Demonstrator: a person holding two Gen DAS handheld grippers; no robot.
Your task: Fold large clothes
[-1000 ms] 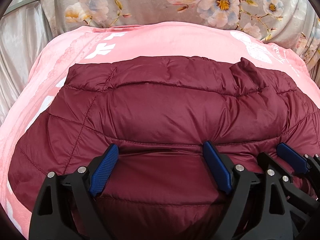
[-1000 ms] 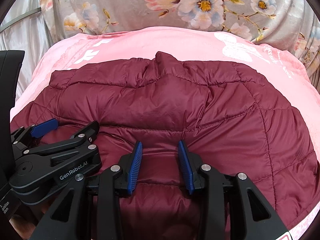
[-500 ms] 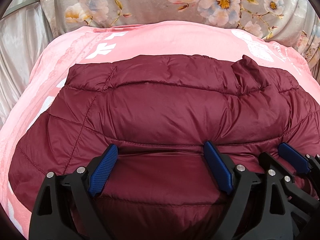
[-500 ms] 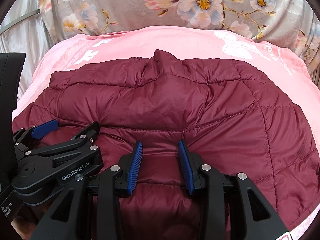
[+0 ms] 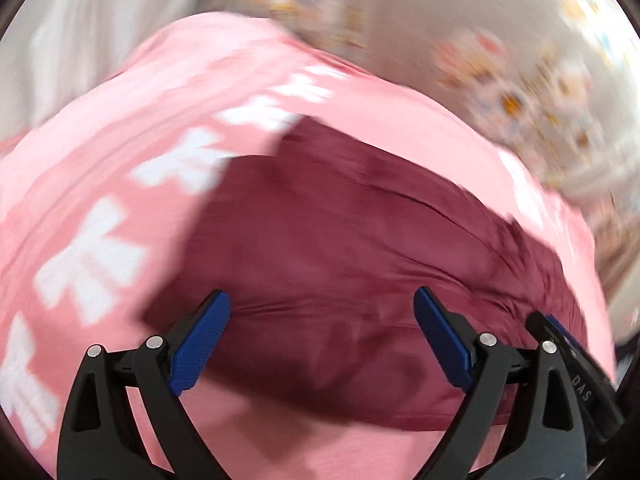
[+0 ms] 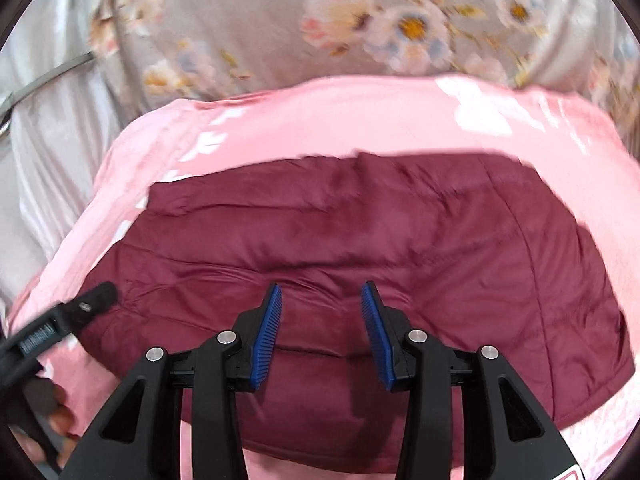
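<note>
A fold looks just laid: dark-red quilted puffer jacket (image 6: 360, 256) lies on pink white-printed bedsheet (image 6: 328, 120), L gripper (image 5: 322, 340) & R gripper (image 6: 320, 336) released, jaws just widened w/ nothing clamped; next edge must be regrasped.

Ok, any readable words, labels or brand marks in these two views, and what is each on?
"DAS": on the right claw's black side, seen in the left wrist view.
White lettering on the left claw, seen in the right wrist view: too blurred to read. Its jaws have just been opening, with nothing gripped between them.
White marks on the pink sheet: too blurred to read.
Red-edged sticker: cut off, unreadable.
</note>
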